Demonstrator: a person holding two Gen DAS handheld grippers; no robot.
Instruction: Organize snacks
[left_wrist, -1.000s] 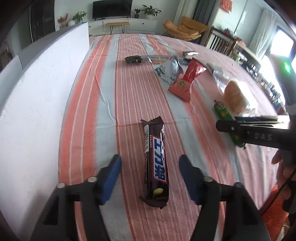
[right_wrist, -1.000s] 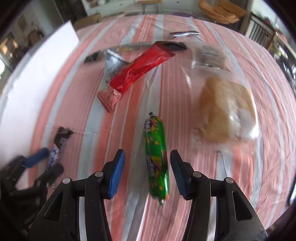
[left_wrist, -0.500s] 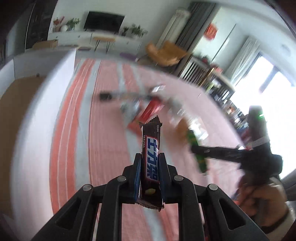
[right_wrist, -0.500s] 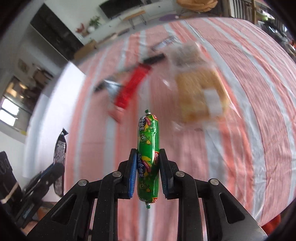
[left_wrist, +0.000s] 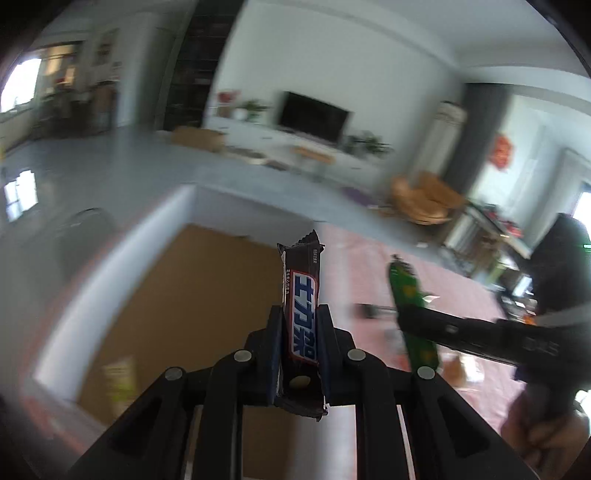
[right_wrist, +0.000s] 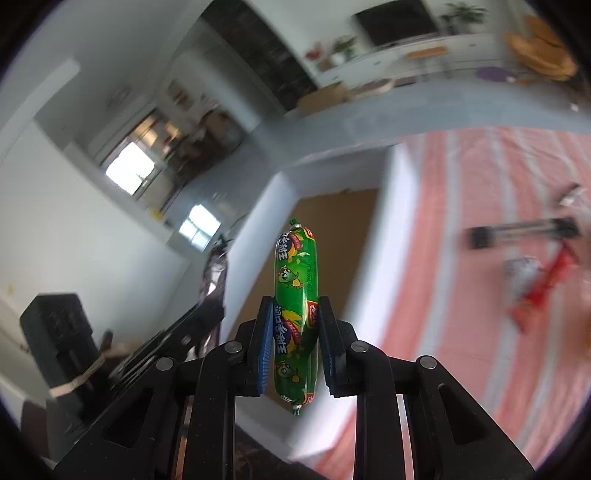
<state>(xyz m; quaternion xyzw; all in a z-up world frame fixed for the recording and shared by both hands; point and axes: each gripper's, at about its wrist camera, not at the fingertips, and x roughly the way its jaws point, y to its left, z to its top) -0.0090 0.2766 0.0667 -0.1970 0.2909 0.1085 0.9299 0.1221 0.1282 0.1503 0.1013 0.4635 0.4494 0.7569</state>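
My left gripper (left_wrist: 300, 343) is shut on a brown chocolate bar (left_wrist: 302, 291) with a blue label, held up in the air over the open white box (left_wrist: 110, 258) with a brown cardboard floor. My right gripper (right_wrist: 295, 343) is shut on a green sausage stick (right_wrist: 295, 280), raised beside the same box (right_wrist: 373, 236). The sausage (left_wrist: 406, 291) and the right gripper also show at the right of the left wrist view. The left gripper with the bar (right_wrist: 212, 273) shows at the left of the right wrist view.
A yellow-green packet (left_wrist: 118, 380) lies on the box floor. On the red-and-white striped tablecloth (right_wrist: 480, 184) lie a red packet (right_wrist: 543, 284), a silvery packet (right_wrist: 521, 269) and a long dark bar (right_wrist: 521, 232). The views are blurred.
Both grippers closed on their snacks on the table, lifted them and swung left toward the white box. The box's open inside has come into view.
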